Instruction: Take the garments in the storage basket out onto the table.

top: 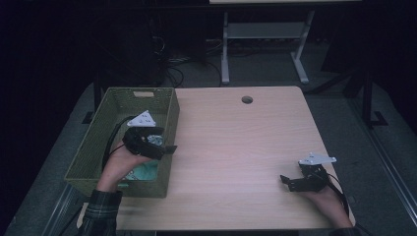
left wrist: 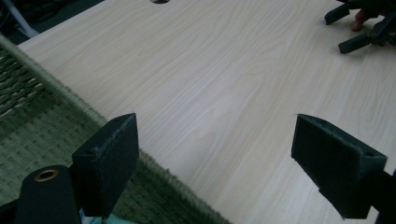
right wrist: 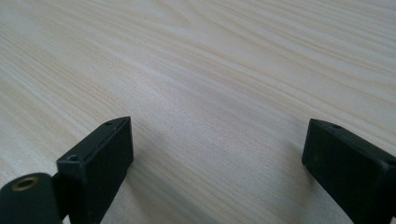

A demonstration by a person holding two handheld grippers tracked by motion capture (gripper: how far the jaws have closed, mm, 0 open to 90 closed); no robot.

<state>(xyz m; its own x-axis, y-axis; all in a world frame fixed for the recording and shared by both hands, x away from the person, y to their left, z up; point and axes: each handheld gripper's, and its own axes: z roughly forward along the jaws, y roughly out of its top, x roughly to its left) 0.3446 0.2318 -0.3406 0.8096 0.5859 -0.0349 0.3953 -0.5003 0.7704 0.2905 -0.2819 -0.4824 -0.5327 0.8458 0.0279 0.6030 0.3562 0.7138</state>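
**Listener:** What is in front of you, biggest thing first?

**Operator:** I see a pale wooden table with a round cable hole near its far edge. At the left edge sits a green woven basket, long and rectangular. Its right wall runs alongside bare tabletop.

**Listener:** And what lies in the basket?

**Operator:** A pale teal cloth, crumpled at the basket's near end, just under my left gripper. That cloth is what I judge the work concerns.

**Listener:** How are the grippers held?

**Operator:** The left gripper hangs over the basket's right rim, jaws wide apart and empty, pointing out across the table. In the left gripper view one jaw is above the woven wall, the other above bare wood. I judge it is placed there to work between basket and table. The right gripper rests low at the table's near right corner, jaws also apart and empty, well clear of the basket, probably waiting.

**Listener:** Anything in the way?

**Operator:** The basket's wall stands between the cloth and the open tabletop, so anything lifted must clear the rim. Beyond the table there are a white desk frame and cables on the dark floor, well apart.
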